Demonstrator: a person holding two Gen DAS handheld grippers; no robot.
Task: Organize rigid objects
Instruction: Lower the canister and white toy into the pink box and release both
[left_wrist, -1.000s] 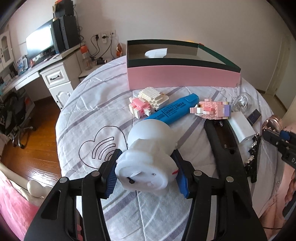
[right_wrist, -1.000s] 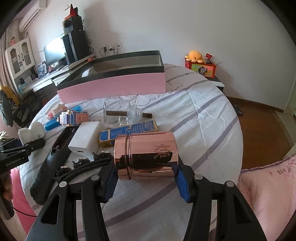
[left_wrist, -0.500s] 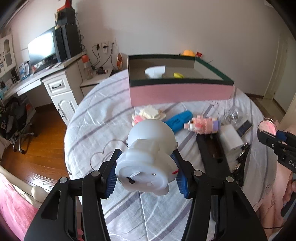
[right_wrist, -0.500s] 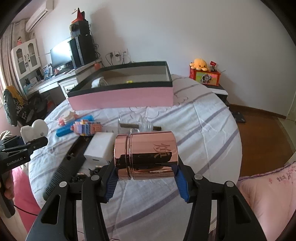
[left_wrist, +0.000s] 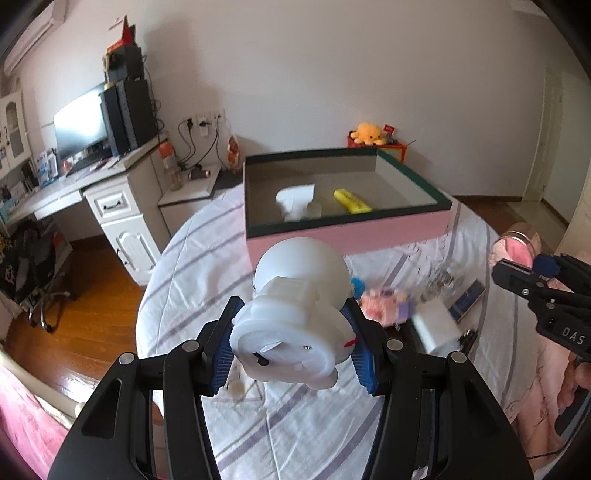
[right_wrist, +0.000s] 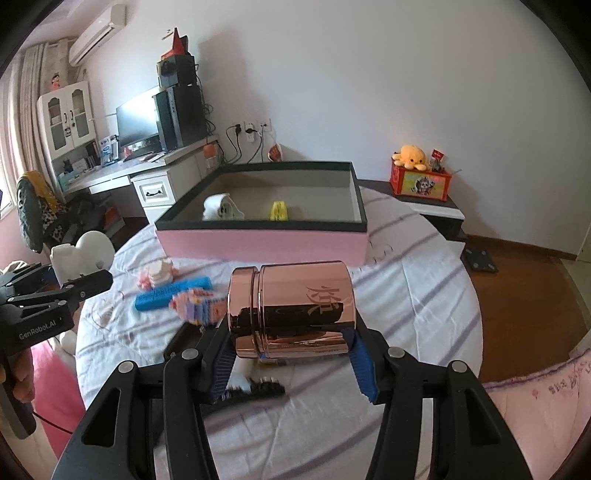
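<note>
Left gripper (left_wrist: 291, 347) and right gripper (right_wrist: 291, 354) clamped, each raised, holding 1 object.

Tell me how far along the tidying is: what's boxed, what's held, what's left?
Boxed: a white item and a yellow marker lie in the pink box. Held: the left gripper grips a white figurine; the right gripper grips a copper canister. Left on the bed: a blue marker, brick toys and a white charger.
</note>
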